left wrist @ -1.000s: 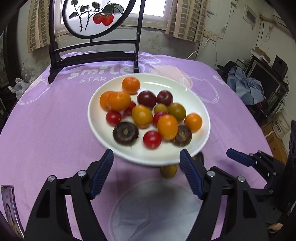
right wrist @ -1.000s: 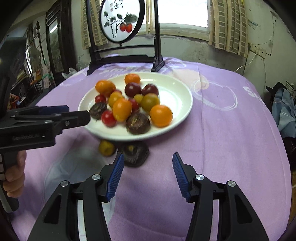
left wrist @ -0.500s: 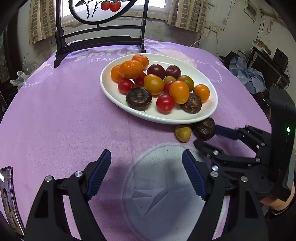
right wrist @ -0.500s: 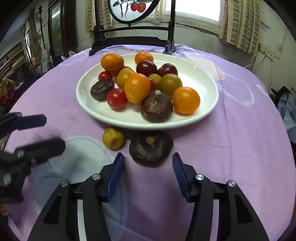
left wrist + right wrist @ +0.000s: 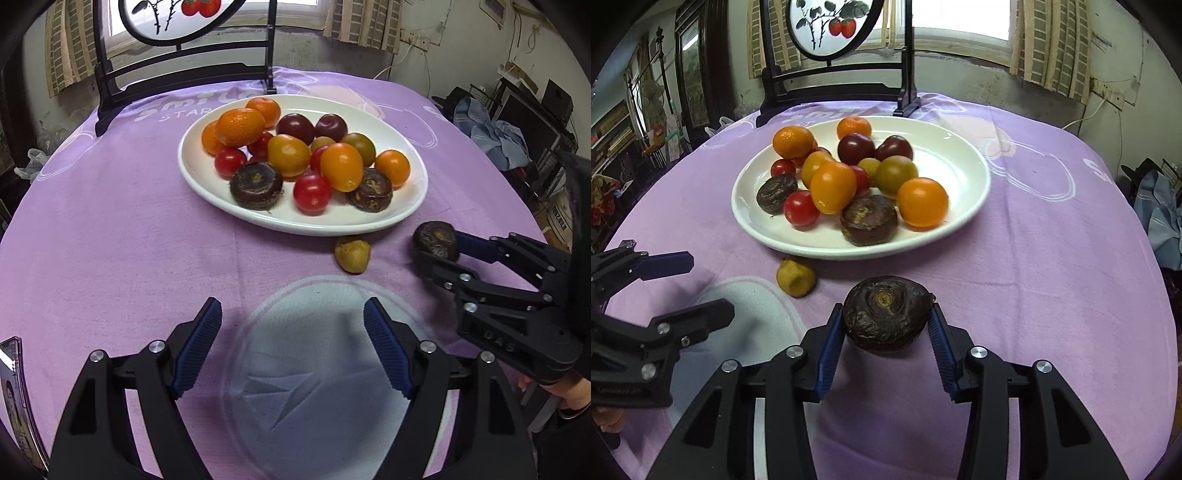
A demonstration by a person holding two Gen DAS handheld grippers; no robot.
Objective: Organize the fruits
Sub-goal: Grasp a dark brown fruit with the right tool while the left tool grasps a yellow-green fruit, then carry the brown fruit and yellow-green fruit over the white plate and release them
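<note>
The right claw (image 5: 886, 328) pinches a dark brown water chestnut (image 5: 886, 314) between its blue pads, low over the purple tabletop (image 5: 1052, 277), probably to lift it. The left claw (image 5: 291, 332) waits spread wide, holding nothing. Just beyond lies a small yellow fruit (image 5: 795, 277), stray beside the white plate (image 5: 960, 162) heaped with tomatoes and oranges.
</note>
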